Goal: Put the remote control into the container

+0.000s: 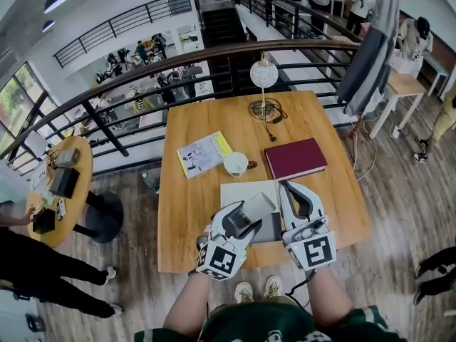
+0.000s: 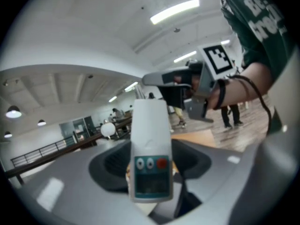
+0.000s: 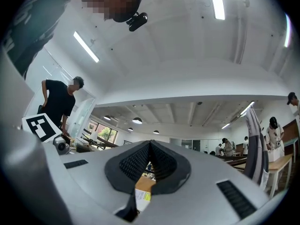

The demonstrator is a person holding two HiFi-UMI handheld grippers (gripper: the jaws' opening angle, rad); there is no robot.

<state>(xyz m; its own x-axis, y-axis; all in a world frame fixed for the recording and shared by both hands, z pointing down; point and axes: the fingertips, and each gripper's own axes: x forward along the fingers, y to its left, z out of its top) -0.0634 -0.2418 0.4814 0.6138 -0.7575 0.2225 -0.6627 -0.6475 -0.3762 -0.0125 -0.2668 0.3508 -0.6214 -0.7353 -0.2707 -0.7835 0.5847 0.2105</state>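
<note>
Left gripper (image 1: 244,221) clamps remote control (image 2: 150,158) over container (image 1: 235,189) for drop-in; right gripper (image 1: 291,189), shut & empty, waits at its right edge, prob. to steady it.

Wooden table (image 1: 184,223) bears booklet (image 1: 204,153), cup (image 1: 236,164), red book (image 1: 295,157), lamp (image 1: 263,72), container (image 1: 235,193).

Bright, even light fills all three views. Ceiling strip lights (image 2: 174,11) glare white, and windows (image 1: 14,95) at the head view's left add daylight. Shadows on the counter (image 1: 182,219) are soft. Fisheye distortion bends every edge, and both gripper views have black corners. The remote control (image 2: 150,151), close to the lens, looks slightly blurred.
</note>
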